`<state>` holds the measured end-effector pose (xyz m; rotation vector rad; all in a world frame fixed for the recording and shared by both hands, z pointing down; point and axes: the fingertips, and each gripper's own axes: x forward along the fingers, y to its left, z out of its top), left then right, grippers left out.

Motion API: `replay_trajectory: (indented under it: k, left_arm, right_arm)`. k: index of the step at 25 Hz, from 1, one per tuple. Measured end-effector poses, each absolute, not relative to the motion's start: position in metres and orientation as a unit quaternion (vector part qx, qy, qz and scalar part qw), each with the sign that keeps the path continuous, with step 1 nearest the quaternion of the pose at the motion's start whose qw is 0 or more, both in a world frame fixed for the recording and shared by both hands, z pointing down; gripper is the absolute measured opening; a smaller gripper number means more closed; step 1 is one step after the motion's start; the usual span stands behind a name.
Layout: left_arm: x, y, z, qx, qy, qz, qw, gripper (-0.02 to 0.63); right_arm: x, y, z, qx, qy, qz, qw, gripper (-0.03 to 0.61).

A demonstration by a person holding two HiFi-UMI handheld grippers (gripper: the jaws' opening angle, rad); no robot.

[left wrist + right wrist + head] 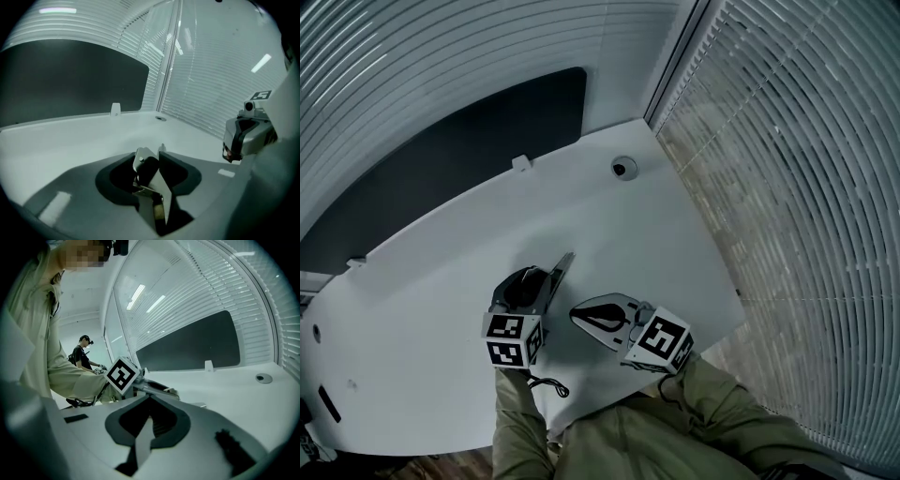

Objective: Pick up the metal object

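A thin metal object (pixel 563 265), a flat bright strip with a holed plate at one end (pixel 140 159), pokes out of my left gripper (pixel 551 281) above the white table (pixel 441 300). In the left gripper view the plate stands tilted between the dark pads, and the left gripper (pixel 151 160) is shut on it. My right gripper (pixel 576 314) hovers just to the right, pointing at the left one, and is shut with nothing in it (pixel 150 399). The left gripper's marker cube (pixel 123 375) shows just beyond its jaws.
A round grommet hole (pixel 623 169) sits near the table's far corner, and a small white clip (pixel 521 163) on its back edge. A dark panel (pixel 459 150) runs behind. Window blinds (pixel 806 187) line the right side beyond the table edge (pixel 712 253). Another person (pixel 84 357) stands far off.
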<state>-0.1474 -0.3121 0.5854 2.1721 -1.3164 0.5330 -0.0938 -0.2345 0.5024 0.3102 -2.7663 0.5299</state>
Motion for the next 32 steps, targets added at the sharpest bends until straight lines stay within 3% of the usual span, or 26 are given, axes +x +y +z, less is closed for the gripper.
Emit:
replay_trajectory:
  k: [3, 7, 14, 32]
  left_arm:
    - [-0.145, -0.310, 0.575, 0.809, -0.485, 0.175, 0.282, 0.076]
    - [-0.142, -0.308, 0.571, 0.813, -0.485, 0.194, 0.257, 0.054]
    - [-0.139, -0.304, 0.545, 0.821, -0.495, 0.177, 0.223, 0.051]
    - [-0.123, -0.226, 0.413, 0.829, -0.540, 0.132, 0.061, 0.051]
  right_arm:
    - [-0.093, -0.235, 0.500, 0.108, -0.965, 0.185, 0.154, 0.002]
    - [-0.093, -0.239, 0.497, 0.106, -0.966, 0.182, 0.150, 0.002]
    - [-0.091, -0.244, 0.490, 0.102, -0.970, 0.170, 0.141, 0.003]
    - [-0.067, -0.214, 0.429, 0.087, -0.986, 0.109, 0.089, 0.002]
